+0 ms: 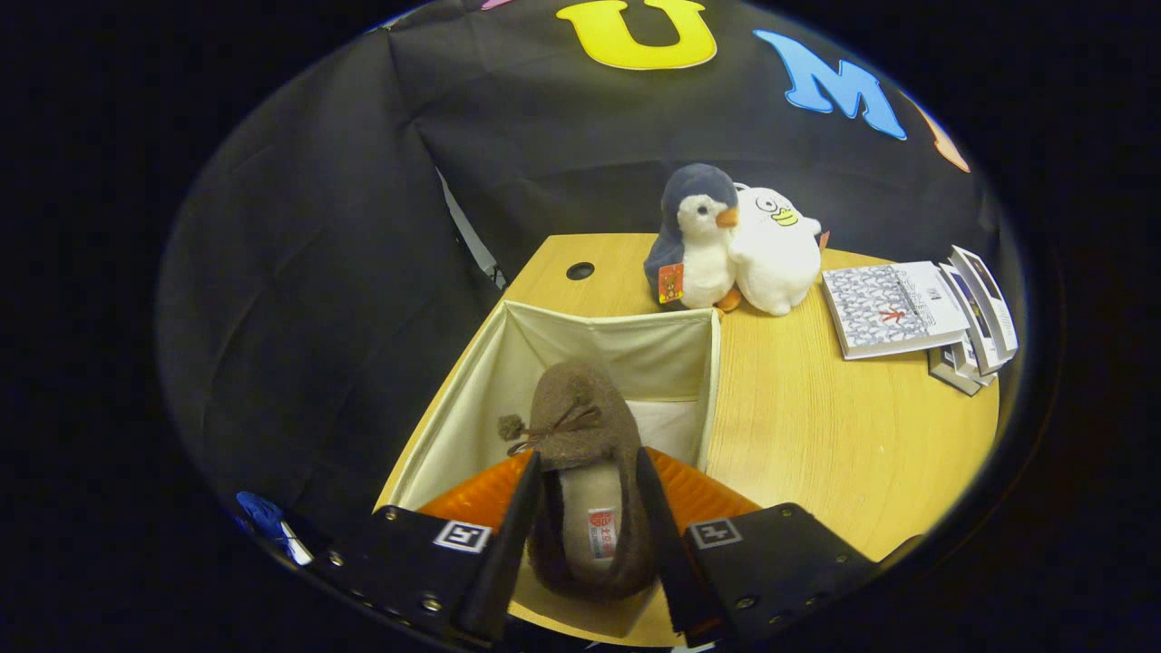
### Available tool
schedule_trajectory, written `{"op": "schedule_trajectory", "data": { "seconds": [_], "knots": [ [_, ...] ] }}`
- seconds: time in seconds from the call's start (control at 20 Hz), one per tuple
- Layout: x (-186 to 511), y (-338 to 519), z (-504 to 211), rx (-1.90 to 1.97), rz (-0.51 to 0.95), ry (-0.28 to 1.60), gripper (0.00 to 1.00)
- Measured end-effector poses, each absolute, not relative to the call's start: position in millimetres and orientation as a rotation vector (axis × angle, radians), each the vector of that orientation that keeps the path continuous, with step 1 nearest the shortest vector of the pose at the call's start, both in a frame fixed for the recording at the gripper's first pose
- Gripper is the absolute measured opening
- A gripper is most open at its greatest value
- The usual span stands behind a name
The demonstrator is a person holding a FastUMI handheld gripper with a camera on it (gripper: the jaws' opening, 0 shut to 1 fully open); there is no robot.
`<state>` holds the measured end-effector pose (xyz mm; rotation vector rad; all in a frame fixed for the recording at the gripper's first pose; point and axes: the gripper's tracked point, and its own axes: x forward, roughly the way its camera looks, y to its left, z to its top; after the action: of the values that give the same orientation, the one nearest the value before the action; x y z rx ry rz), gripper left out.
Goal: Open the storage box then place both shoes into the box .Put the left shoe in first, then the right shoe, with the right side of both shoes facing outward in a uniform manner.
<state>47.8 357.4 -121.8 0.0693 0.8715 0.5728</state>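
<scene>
A brown felt shoe (576, 426) with a small bow and pompom sits between the fingers of my gripper (588, 462), toe pointing away from me. Both fingers press on its sides near the opening, where a pale lining and a label show. The shoe hangs over the open cream fabric storage box (472, 399), which stands on the wooden table just ahead of the fingers. The box's inside looks bare as far as I can see; its floor under the shoe is hidden.
Beyond the box, two plush toys lean together: a grey penguin (694, 240) and a white duck (775, 254). A fanned stack of booklets (893, 308) lies to their right. The wooden table (816, 426) has a round cable hole (580, 270) near its far left corner.
</scene>
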Motion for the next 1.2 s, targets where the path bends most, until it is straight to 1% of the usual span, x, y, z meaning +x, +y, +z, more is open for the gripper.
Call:
{"op": "schedule_trajectory", "data": {
  "seconds": [0.05, 0.15, 0.4, 0.65, 0.8, 0.85, 1.2],
  "knots": [
    [49, 354, -115, 0.05, 0.575, 0.846, 0.82],
    [47, 347, -102, 0.018, 0.592, 0.792, 1.0],
    [37, 324, -60, -0.015, 0.623, 0.667, 1.0],
    [28, 284, -23, -0.002, 0.605, 0.554, 0.99],
    [31, 246, 1, 0.012, 0.555, 0.471, 1.0],
    [36, 227, -2, 0.015, 0.532, 0.439, 1.0],
    [48, 121, 49, 0.009, 0.333, 0.179, 0.99]
  ]
}}
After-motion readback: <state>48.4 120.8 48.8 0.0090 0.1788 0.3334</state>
